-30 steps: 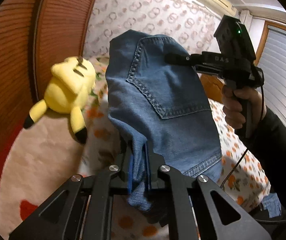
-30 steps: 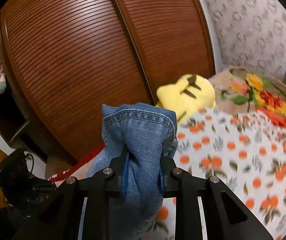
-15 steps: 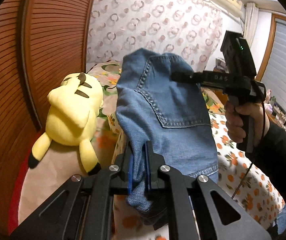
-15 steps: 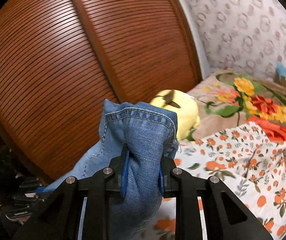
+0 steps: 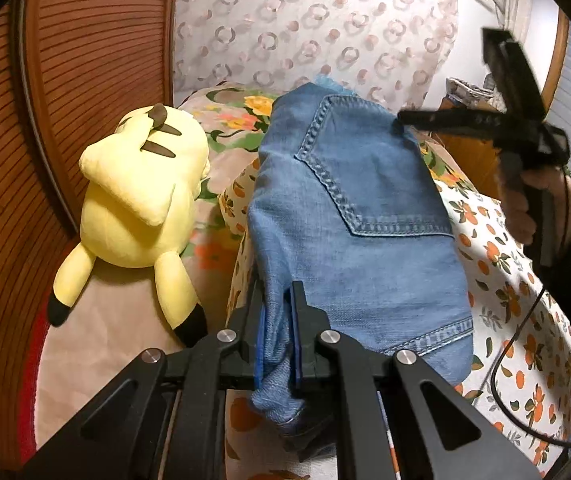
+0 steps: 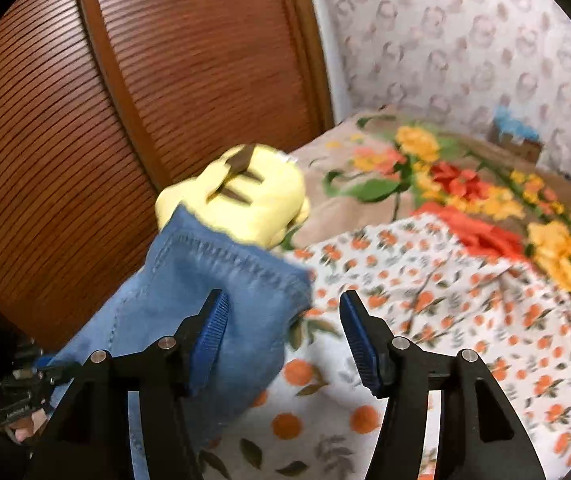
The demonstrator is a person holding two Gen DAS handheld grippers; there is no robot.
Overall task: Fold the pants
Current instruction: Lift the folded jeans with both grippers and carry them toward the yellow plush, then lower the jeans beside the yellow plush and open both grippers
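The blue denim pants hang in the air over the bed, back pocket facing the left wrist camera. My left gripper is shut on a bunch of the denim. My right gripper is open; the pants' edge lies against its left pad and droops away to the left. In the left wrist view the right gripper is at the pants' top right corner.
A yellow plush toy lies on the bed beside the wooden slatted wardrobe; it also shows in the right wrist view. An orange-print sheet and a floral blanket cover the bed. A patterned wall stands behind.
My right gripper has opened and let go of the denim it held. Both grippers have swung with the pants, and the plush toy now sits nearer in view.
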